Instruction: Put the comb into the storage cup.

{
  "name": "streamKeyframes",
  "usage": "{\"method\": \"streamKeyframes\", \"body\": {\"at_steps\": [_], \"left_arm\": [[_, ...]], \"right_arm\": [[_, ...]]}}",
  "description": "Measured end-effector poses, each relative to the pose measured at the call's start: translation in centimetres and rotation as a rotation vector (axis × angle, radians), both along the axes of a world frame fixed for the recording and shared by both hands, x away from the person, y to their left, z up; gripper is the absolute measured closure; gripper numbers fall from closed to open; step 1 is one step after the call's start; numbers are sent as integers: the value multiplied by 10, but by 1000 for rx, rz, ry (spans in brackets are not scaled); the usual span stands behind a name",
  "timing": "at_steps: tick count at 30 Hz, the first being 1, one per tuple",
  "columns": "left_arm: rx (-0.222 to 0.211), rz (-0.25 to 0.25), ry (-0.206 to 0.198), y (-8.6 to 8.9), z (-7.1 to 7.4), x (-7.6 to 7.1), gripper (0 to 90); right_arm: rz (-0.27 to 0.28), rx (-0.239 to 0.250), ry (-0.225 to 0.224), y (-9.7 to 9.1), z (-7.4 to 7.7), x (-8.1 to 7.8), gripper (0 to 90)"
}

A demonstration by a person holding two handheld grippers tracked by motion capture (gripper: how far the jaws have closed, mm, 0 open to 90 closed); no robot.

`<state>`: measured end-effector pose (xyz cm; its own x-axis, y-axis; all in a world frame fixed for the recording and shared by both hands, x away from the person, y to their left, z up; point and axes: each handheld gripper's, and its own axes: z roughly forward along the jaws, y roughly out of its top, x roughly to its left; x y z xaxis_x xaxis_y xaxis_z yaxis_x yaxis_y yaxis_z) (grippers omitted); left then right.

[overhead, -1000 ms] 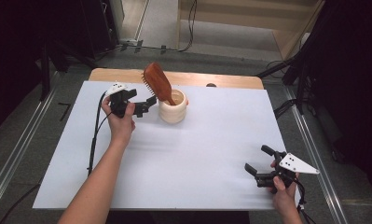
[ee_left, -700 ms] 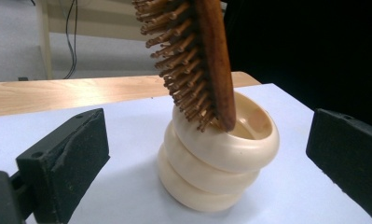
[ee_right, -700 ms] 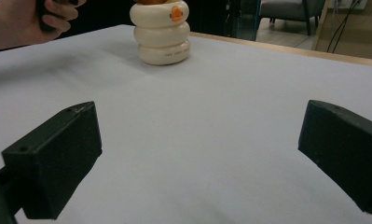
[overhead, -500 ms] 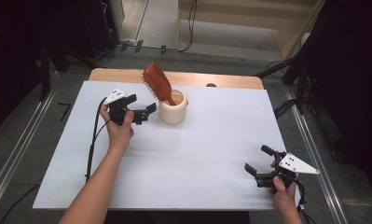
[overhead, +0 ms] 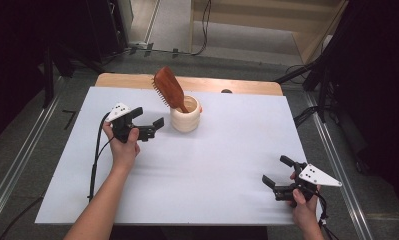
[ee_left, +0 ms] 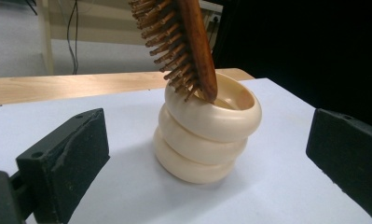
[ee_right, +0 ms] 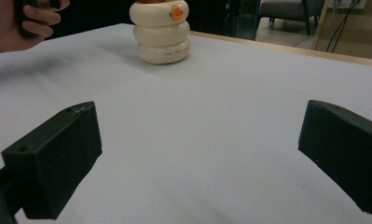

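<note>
A cream ringed holder (overhead: pixel 186 119) stands on the white table cover (overhead: pixel 227 150) toward the back. A brown wooden hairbrush (overhead: pixel 169 89) rests in it, head up and leaning to the left. In the left gripper view the holder (ee_left: pixel 206 134) and the brush (ee_left: pixel 181 44) are close ahead. My left gripper (overhead: pixel 148 123) is open just left of the holder, not touching it. Open and holding nothing, my right gripper (overhead: pixel 277 171) hovers near the table's front right corner. From there the holder (ee_right: pixel 161 31) looks far off.
A strip of wooden tabletop (overhead: pixel 237 86) shows behind the white cover. Black cables trail from both grippers. Metal rails run along the floor at both sides. The person's left hand (ee_right: pixel 20 23) shows at the top left of the right gripper view.
My left gripper has drawn back from the holder, toward the left and the front. The brush stays in the holder. The right gripper has barely moved.
</note>
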<state>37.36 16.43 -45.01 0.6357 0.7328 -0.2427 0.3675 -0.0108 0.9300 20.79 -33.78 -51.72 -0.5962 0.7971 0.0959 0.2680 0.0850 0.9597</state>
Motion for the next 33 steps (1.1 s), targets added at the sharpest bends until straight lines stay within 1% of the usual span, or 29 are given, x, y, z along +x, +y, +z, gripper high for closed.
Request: {"method": "streamKeyframes", "body": {"at_steps": [9, 10, 12, 17, 18, 22, 24, 28, 29, 33], "left_arm": [[-5, -1, -1, 5, -6, -13, 0], [-5, 1, -2, 6, -7, -16, 0], [-4, 0, -4, 7, -8, -17, 0], [7, 3, -13, 10, -10, -26, 0], [16, 1, -15, 11, -11, -30, 0], [20, -1, -17, 13, -13, -35, 0], [16, -1, -17, 15, -14, -38, 0], [23, -2, -22, 18, -16, -45, 0], [35, -2, -25, 19, -17, -48, 0], [35, -4, -26, 21, -18, -53, 0]], "right_arm": [[-1, 0, 0, 0, 0, 0, 0], [-1, 0, 0, 0, 0, 0, 0], [-1, 0, 0, 0, 0, 0, 0], [-2, 0, 0, 0, 0, 0, 0], [-2, 0, 0, 0, 0, 0, 0], [-3, -1, 1, 0, 0, 0, 0], [-3, -1, 1, 0, 0, 0, 0], [-4, -2, 1, 0, 0, 0, 0], [-4, -3, 1, 0, 0, 0, 0], [-4, -4, 4, 0, 0, 0, 0]]}}
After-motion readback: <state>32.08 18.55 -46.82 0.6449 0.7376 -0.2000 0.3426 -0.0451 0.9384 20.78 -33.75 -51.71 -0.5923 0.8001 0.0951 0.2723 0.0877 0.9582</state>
